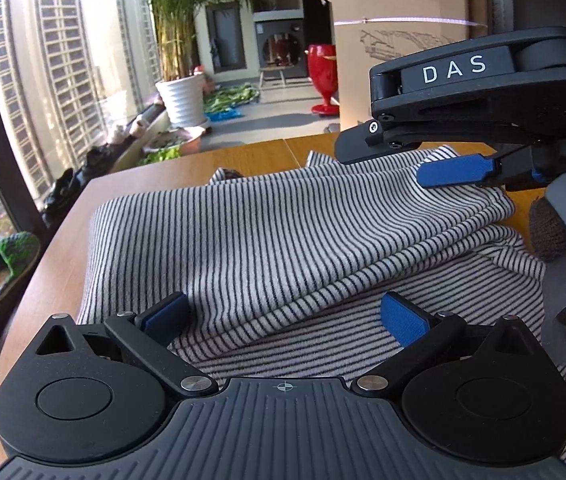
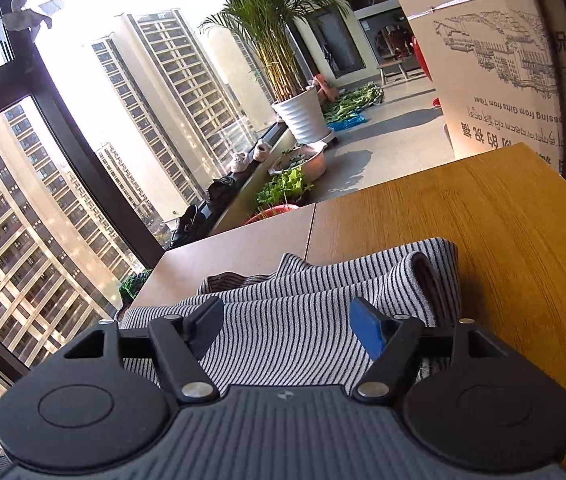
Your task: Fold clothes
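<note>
Left- and right-wrist views, clothes-folding task. The striped garment point(image 1: 283, 232) lay on the wooden counter point(image 1: 155, 172), already doubled over: an upper layer sat across a lower one, its folded edge running diagonally toward the near right, prob. so the next fold could halve it again. The left hand-held gripper point(image 1: 283, 316) stood open, w/ its blue pads point(image 1: 403, 318) spread on either side of that edge; the cloth lay between and under them but was not pinched. The right hand-held gripper point(image 1: 439, 164) was likewise open. In the left view it hovered over the far right part of the garment, one blue pad just above the cloth. In its own view the jaws straddled the stripes, w/ nothing clamped between the pads. A gloved finger point(image 1: 549, 232) of the person showed at the right edge. The garment's far end was rolled into a loose curl point(image 2: 423, 276) near the seam between the two counter boards point(image 2: 311, 224), approx. mid-counter and well clear of the window-side edge. Judged: a fold had been laid down and let go; the piece looked partly folded, not yet compact.
</note>
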Available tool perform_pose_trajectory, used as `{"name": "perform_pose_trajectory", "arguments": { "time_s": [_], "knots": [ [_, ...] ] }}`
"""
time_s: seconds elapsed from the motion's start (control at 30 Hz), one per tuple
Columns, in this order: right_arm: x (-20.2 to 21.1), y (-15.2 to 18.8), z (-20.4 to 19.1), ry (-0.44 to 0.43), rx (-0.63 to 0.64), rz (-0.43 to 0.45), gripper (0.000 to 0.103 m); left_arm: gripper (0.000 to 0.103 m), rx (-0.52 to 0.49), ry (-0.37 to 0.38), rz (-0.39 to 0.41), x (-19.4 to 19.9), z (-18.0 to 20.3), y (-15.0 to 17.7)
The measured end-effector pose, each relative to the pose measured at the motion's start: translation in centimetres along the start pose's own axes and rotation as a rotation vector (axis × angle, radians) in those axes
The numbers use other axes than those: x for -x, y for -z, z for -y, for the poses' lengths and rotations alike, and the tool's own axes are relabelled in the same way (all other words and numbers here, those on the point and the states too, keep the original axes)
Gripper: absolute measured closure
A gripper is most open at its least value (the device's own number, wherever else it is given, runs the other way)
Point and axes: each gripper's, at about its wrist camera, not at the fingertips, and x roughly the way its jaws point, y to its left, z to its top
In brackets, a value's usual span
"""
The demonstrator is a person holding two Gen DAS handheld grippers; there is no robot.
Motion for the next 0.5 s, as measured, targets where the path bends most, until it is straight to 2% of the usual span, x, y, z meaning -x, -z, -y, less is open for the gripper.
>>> {"name": "perform_pose_trajectory", "arguments": {
  "time_s": [0.1,0.2,0.27,0.3,0.37,0.47,0.5],
  "knots": [
    [0.0,0.6,-1.0,0.043,0.089,0.012,0.033,0.0,-0.002,-0.001,0.0,0.2,-0.1,0.1],
    [-0.2,-1.1,-2.1,0.084,0.179,0.027,0.033,0.0,-0.008,-0.006,0.002,0.2,-0.1,0.1],
    [-1.4,-3.3,-2.5,0.09,0.241,0.027,0.04,0.0,-0.004,-0.003,0.001,0.3,-0.2,0.1],
    [-2.2,-4.0,-2.5,0.095,0.249,0.013,0.041,0.0,-0.004,-0.002,0.001,0.3,-0.2,0.1],
    [-4.9,-5.0,-2.0,0.079,0.257,-0.068,0.041,0.0,-0.007,-0.003,0.003,1.3,0.5,0.9],
    [-7.7,-4.6,-1.5,0.115,0.273,-0.114,0.042,0.0,-0.009,-0.004,0.005,2.4,1.3,1.7],
    [-8.4,-4.3,-1.4,0.122,0.276,-0.129,0.046,0.0,-0.008,-0.003,0.004,2.6,1.3,1.7]
  ]
}}
